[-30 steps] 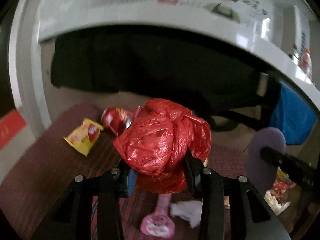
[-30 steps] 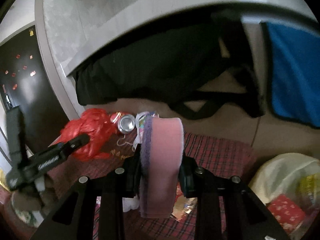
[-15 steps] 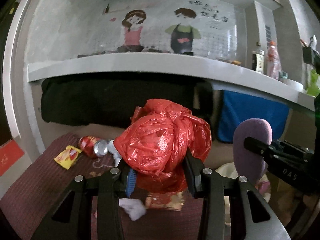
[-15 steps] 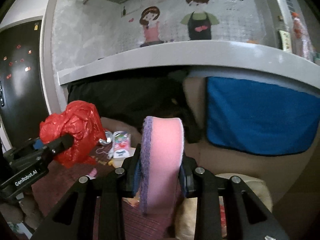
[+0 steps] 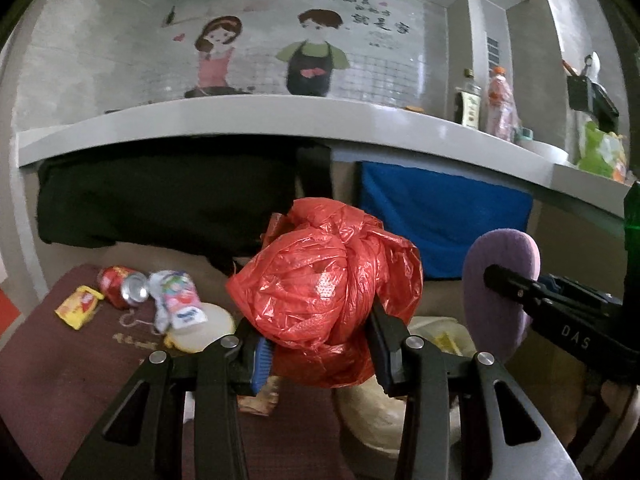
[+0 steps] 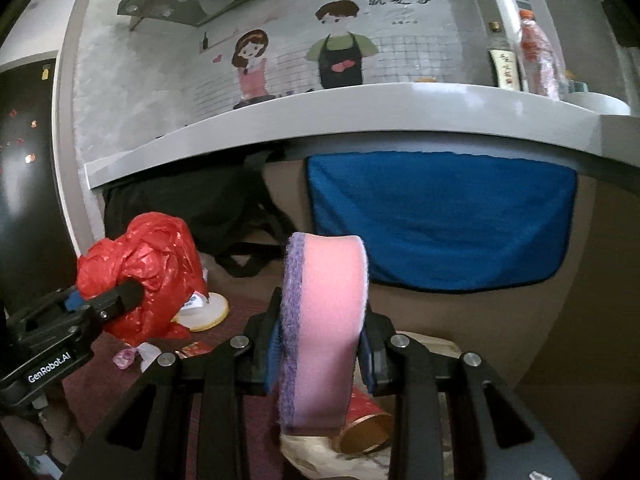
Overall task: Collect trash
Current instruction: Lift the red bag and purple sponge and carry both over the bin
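Both grippers have swung away from the maroon mat (image 5: 60,364) since a second ago, so the wall with its cartoon couple (image 5: 272,56) now fills the upper view and the litter has slid to the left. Clenched on a crumpled red plastic bag (image 5: 328,304), the left gripper (image 5: 320,340) holds it in the air, above the near edge of the mat. To its right, the right gripper (image 6: 320,344) grips a pink sponge with a purple scouring side (image 6: 324,320), held upright on edge. On the mat at far left lie a yellow snack packet (image 5: 78,306), a red drink can (image 5: 122,290) on its side, a small white pouch (image 5: 178,300) and a pale round lid (image 5: 208,326). Below the held items sits a cream-coloured bag (image 5: 372,412) holding scraps. Behind, a blue cloth (image 6: 440,224) hangs under the grey counter (image 6: 360,112).
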`<state>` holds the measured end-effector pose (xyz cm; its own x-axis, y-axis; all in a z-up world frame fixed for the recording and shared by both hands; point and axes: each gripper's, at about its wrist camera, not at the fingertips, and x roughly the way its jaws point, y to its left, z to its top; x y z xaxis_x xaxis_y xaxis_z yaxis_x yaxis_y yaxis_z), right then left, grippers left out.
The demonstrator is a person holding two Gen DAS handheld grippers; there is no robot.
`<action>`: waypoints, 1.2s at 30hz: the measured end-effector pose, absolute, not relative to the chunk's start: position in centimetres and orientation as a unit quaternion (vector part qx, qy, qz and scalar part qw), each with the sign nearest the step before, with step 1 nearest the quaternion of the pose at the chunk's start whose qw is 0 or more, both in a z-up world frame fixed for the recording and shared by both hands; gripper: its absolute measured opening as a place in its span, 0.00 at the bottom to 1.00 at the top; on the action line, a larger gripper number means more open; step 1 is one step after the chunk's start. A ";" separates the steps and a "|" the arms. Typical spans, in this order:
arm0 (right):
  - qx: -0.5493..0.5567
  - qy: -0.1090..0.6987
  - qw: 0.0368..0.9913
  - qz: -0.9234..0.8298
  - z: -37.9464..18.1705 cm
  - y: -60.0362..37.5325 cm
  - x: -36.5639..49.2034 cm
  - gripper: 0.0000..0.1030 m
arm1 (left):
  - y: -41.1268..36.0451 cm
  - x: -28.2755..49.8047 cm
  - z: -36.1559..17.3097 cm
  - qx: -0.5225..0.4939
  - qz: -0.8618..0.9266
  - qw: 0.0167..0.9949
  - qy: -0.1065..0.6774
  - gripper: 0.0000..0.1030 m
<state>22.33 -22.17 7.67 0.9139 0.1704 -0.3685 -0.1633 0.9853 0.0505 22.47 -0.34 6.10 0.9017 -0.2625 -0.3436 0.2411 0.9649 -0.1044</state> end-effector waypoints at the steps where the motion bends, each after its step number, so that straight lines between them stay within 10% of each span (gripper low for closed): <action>1: 0.009 0.188 0.979 0.081 7.6 -22.6 22.2 0.28 | -0.7 22.5 6.0 -0.030 -0.132 0.974 0.182 0.40; 36: 0.056 0.235 0.969 0.053 2.2 -29.4 26.9 0.28 | -8.1 29.5 0.0 -0.037 -0.171 0.947 0.268 0.40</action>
